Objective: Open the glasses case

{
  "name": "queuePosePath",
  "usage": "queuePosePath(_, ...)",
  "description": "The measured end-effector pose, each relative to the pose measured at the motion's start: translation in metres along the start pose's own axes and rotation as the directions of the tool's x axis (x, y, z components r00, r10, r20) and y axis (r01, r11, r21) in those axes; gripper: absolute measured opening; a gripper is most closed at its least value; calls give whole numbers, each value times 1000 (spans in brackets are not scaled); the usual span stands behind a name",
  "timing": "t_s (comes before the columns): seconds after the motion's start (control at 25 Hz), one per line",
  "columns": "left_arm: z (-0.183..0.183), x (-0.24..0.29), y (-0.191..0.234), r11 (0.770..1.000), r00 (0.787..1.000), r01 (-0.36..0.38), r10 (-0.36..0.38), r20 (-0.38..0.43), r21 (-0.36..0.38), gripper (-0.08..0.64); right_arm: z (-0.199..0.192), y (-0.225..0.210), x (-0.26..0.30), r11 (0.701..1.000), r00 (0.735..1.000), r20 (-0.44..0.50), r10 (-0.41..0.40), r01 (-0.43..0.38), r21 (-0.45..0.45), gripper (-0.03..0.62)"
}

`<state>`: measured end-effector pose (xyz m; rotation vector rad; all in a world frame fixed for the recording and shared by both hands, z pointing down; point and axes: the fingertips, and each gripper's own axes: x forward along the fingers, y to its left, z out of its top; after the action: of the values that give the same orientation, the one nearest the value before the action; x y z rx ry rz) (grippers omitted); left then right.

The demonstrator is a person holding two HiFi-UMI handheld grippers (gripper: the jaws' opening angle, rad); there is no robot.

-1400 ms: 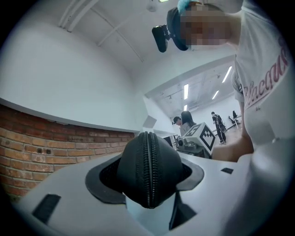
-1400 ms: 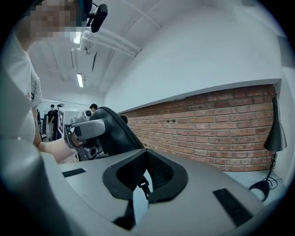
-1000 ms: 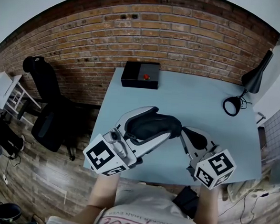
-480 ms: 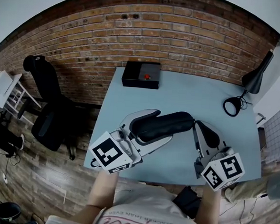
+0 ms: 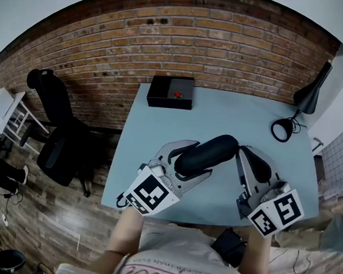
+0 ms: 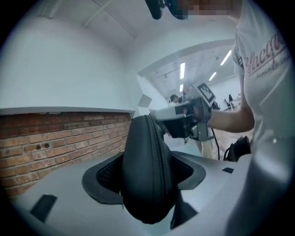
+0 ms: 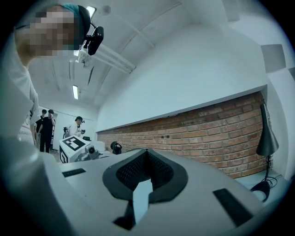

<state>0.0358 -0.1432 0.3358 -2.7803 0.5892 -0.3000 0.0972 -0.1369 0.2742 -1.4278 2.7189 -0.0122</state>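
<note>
The black zipped glasses case (image 5: 207, 154) hangs over the pale blue table (image 5: 161, 121), tilted with its right end higher. My left gripper (image 5: 198, 160) has it between its jaws, one pad on each flank. In the left gripper view the case (image 6: 147, 170) fills the gap of that gripper (image 6: 147, 179), zipper seam facing me; the jaws are opening. My right gripper (image 5: 243, 151) is shut and empty, its tip close beside the case's right end. The right gripper view shows those jaws (image 7: 146, 159) closed and no case. The right gripper (image 6: 184, 120) also shows behind the case.
A black box with a red button (image 5: 172, 91) sits at the table's far edge by the brick wall. A black desk lamp (image 5: 306, 99) stands at the far right. An office chair (image 5: 57, 137) is left of the table. People (image 7: 46, 126) stand far off.
The case has swung from lying across to a slant, its right end risen. My left gripper shifted right and lower. The right gripper moved right and now points away from me.
</note>
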Motion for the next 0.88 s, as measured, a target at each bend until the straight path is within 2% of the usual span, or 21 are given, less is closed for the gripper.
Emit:
queuePosePath(0.12, -10, 2, 6, 996, 995, -68, 71, -71, 50, 285, 0, 3, 2, 1000, 1000, -5, -4, 4, -26, 18)
queuePosePath(0.2, -5, 1, 6, 996, 996, -78, 79, -29, 44, 275, 4, 4, 2, 999, 1000, 10, -3, 3, -37, 18)
queuePosePath(0.32, 5, -4, 2, 999, 996, -45, 45, 80, -4, 268, 13, 9, 0, 999, 998, 53, 36, -34, -32, 18)
queuePosePath(0.48, 5, -10, 0, 998, 989, -24, 31, 143, -53, 267, 15, 16, 0, 994, 998, 30, 63, -60, -88, 18)
queuePosePath(0.56, 5, -11, -1, 999, 989, -21, 26, 145, -36, 265, 13, 15, 0, 991, 999, 7, 54, -53, -120, 18)
queuePosePath(0.68, 3, -15, 0, 999, 992, -22, 17, 126, 39, 266, 11, 17, 0, 979, 998, -48, 46, -55, -198, 20)
queuePosePath(0.76, 0, -16, 2, 992, 996, -42, 32, 85, 117, 267, 12, 21, 1, 943, 995, -96, 34, -64, -327, 20)
queuePosePath(0.8, -2, -17, 3, 985, 997, -53, 44, 59, 162, 267, 12, 24, 2, 906, 992, -125, 22, -73, -418, 20)
queuePosePath(0.84, -3, -17, 4, 976, 998, -63, 58, 31, 207, 267, 9, 25, 0, 848, 985, -172, -2, -89, -523, 20)
queuePosePath(0.88, -4, -17, 5, 965, 997, -71, 72, 5, 253, 267, 3, 25, -2, 773, 972, -230, -42, -114, -624, 18)
